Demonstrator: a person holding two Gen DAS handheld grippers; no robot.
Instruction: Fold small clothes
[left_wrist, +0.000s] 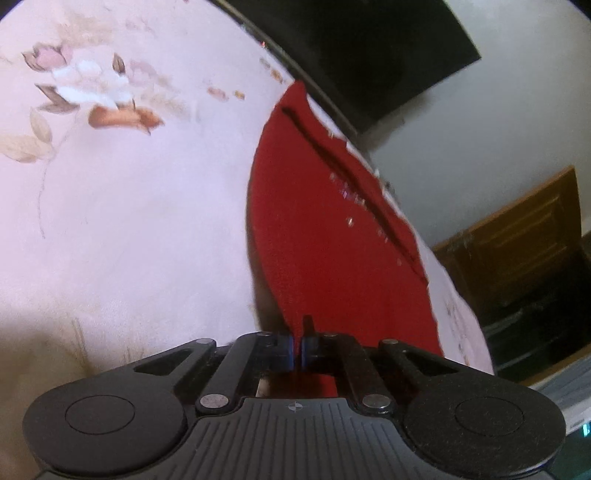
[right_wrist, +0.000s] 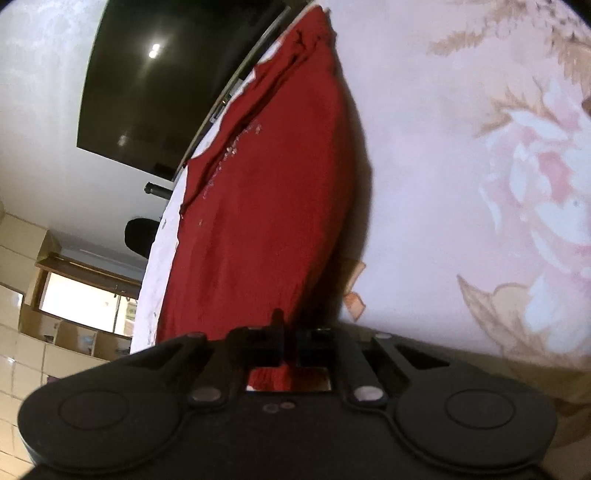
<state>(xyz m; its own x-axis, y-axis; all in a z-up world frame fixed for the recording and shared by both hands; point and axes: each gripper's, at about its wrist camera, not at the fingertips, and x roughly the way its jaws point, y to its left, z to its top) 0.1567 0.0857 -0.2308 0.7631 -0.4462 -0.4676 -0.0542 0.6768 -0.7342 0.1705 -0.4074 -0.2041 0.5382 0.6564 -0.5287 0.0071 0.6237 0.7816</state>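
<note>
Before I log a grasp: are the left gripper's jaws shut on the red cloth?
Shut on it. The left gripper has its pads together with the near edge of the red cloth pinched between them.

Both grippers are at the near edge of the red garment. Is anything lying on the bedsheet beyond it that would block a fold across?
Nothing visible. The left gripper and right gripper are shut on the red garment, and the floral sheet beside it is bare.

Red garment (left_wrist: 332, 229); pale pink bedsheet (left_wrist: 147, 221), beige-brown floral print; black tools.
</note>
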